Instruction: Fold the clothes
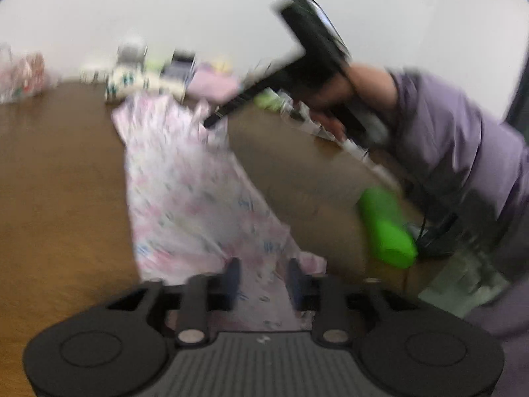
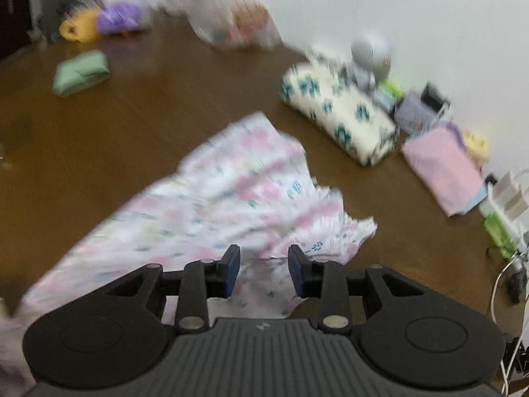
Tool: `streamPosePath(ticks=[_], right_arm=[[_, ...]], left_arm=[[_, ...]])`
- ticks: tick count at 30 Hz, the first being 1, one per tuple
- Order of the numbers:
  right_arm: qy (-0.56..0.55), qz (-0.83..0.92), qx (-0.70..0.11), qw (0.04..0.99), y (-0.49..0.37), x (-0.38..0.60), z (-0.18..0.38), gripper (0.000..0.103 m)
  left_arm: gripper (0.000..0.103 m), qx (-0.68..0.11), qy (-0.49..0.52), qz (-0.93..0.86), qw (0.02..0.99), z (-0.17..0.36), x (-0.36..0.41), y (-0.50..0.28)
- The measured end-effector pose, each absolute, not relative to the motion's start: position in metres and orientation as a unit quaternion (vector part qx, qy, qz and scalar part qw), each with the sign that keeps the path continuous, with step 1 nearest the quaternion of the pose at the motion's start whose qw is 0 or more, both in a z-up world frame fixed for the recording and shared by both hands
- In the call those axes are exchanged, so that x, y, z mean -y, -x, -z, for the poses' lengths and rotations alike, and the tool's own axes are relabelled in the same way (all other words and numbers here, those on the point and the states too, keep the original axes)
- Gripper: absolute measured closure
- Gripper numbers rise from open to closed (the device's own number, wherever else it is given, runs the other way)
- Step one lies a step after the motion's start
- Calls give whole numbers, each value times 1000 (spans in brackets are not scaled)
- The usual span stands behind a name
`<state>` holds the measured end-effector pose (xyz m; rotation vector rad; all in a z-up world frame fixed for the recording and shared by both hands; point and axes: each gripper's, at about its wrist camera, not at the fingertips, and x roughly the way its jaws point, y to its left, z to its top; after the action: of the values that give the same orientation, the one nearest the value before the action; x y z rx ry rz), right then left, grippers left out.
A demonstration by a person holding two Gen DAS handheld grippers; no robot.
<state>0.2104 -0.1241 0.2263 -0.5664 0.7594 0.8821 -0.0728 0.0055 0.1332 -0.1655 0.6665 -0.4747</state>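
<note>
Jaws on both grippers stand apart, gripping nothing. The left gripper (image 1: 264,278) and right gripper (image 2: 264,273) hover over the floral garment (image 2: 231,205), lying long and rumpled on the brown table (image 2: 132,115). Clamp opposite edges squarely; align before creasing.

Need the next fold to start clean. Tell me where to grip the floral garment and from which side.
Take the floral garment at its ruffled far corner, coming in from the side of the folded pink cloth. There the edge looks bunched and slightly raised off the brown table, so a finger could probably slip under. The right tool stands open beside it; blur hides the layers.
</note>
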Motion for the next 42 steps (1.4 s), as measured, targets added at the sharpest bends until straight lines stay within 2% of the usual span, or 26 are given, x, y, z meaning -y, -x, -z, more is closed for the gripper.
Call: streamPosePath(ticks=[3,8,11,12,13,15,18,20,21,23,24,25,27,29,33,38,40,42], right_arm=[[249,-462,-331,785,-174,148,-245,70],[236,-567,-319,722,-83,181,-235,68],[260,-624,-279,683,-34,186,-213,47],[274,-634,-254,677,-22,188,-206,34],[289,-637,-232,676,-12,189,-198,29],[320,-619,-207,687,-5,188,-185,29],[336,-610,-213,685,-12,185,-169,29],[325,-608,-229,687,-20,183,-163,32],[315,-608,-238,689,-25,182,-162,37],[286,-610,-257,693,-34,181,-160,53],[273,-612,-267,693,-38,182,-159,70],[260,-613,-278,692,-43,182,-158,79],[240,-619,-295,687,-49,183,-158,86],[208,-636,-317,672,-54,188,-160,89],[141,-669,-348,642,-65,202,-171,90],[76,-702,-378,598,-81,219,-181,90],[53,-708,-392,585,-86,224,-182,90],[32,-705,-402,583,-90,229,-182,90]], left_arm=[[62,-304,69,238,920,-133,-27,83],[66,-333,34,233,913,-109,-24,57],[67,-353,10,232,907,-97,-15,40],[66,-353,7,233,906,-96,-14,38],[66,-354,6,235,905,-97,-14,36],[66,-363,15,240,900,-98,-17,31],[66,-377,41,249,891,-99,-24,21],[66,-384,41,253,887,-100,-24,16],[64,-381,29,257,888,-102,-22,17],[55,-367,-7,269,891,-106,-18,24],[48,-359,-26,275,892,-108,-15,27],[44,-344,-44,284,894,-112,-15,33],[33,-303,-80,307,899,-122,-16,50],[28,-257,-112,335,899,-133,-17,70],[26,-188,-182,409,874,-139,-7,107],[26,-181,-232,419,859,-122,15,112],[35,-207,-217,423,855,-118,15,100],[76,-239,-194,428,850,-114,14,84]])
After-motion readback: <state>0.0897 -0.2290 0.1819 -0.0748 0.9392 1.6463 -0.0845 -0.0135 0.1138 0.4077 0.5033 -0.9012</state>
